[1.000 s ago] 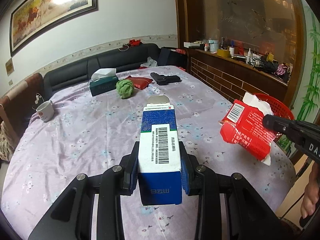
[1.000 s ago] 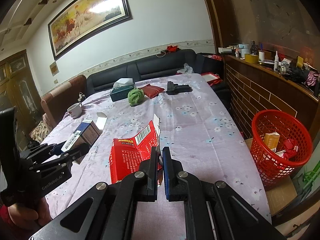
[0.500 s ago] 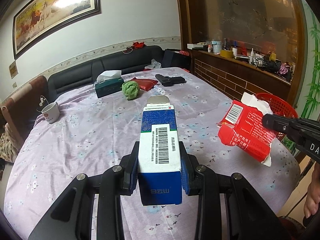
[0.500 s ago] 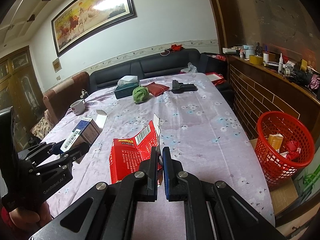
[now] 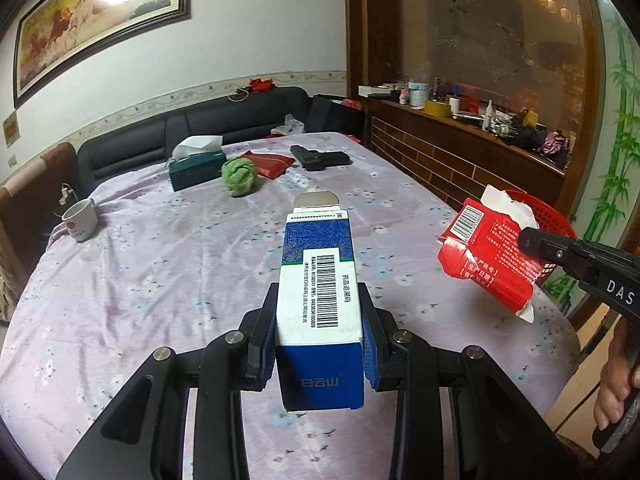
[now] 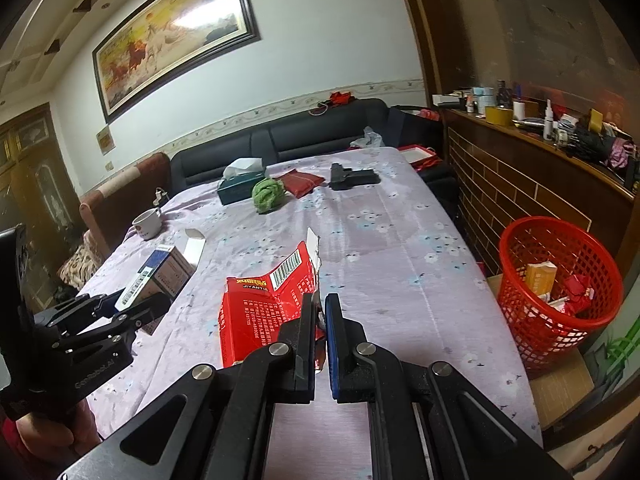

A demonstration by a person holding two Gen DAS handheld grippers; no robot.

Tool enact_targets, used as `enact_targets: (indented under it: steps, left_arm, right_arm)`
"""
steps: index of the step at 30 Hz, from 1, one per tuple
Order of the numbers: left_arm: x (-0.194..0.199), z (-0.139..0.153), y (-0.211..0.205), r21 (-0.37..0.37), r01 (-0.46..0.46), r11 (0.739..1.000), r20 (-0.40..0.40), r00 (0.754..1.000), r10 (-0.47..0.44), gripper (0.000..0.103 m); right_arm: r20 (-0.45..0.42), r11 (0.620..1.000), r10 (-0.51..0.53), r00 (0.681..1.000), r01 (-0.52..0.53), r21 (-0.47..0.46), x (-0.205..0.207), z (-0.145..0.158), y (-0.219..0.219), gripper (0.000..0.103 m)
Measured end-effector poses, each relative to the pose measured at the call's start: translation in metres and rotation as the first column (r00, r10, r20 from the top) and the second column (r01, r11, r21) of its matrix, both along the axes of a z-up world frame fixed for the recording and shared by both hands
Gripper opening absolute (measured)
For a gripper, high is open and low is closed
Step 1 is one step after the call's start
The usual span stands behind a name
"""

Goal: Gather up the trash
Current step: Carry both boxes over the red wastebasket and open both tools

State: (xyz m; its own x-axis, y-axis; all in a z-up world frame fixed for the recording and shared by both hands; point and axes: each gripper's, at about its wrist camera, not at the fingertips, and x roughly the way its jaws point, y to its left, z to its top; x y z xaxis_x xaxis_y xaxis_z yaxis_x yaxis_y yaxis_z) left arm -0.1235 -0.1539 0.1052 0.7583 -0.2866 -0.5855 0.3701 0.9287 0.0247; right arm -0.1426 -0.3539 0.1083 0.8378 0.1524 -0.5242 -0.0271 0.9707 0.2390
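Note:
My left gripper is shut on a blue and white carton with a barcode, held above the table; it also shows in the right wrist view. My right gripper is shut on a torn red packet, held above the table; the packet also shows in the left wrist view. A red mesh basket with several pieces of trash stands on the floor at the table's right side, to the right of both grippers.
On the table's purple flowered cloth lie a green tissue box, a green cloth ball, a red pouch, a black pistol-shaped object and a white mug. A black sofa lies behind, a brick-faced counter right.
Both grippers have risen and drawn back a little with their loads; the table and basket sit slightly lower and farther in view. The grips are unchanged.

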Motion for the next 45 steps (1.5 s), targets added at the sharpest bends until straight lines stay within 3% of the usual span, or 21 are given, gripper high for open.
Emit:
enact_targets:
  steps: [9,22,45]
  left_arm:
    - [0.000,0.000,-0.032,-0.001,0.066,0.998,-0.016,0.998,-0.066,0.033]
    - [0.000,0.003,-0.118,0.019,0.214,0.977,-0.044,0.976,-0.213,0.033]
    - [0.002,0.013,-0.230,-0.006,0.398,0.917,-0.045,0.916,-0.398,0.033]
  right_arm:
    - [0.006,0.998,-0.061,0.998,0.061,0.034,-0.009,-0.002,-0.031,0.006]
    - [0.009,0.979,-0.168,0.986,0.165,0.122,-0.034,-0.017,-0.101,0.006]
    - [0.011,0.899,-0.416,0.909,0.409,0.158,-0.079,-0.019,-0.211,0.006]
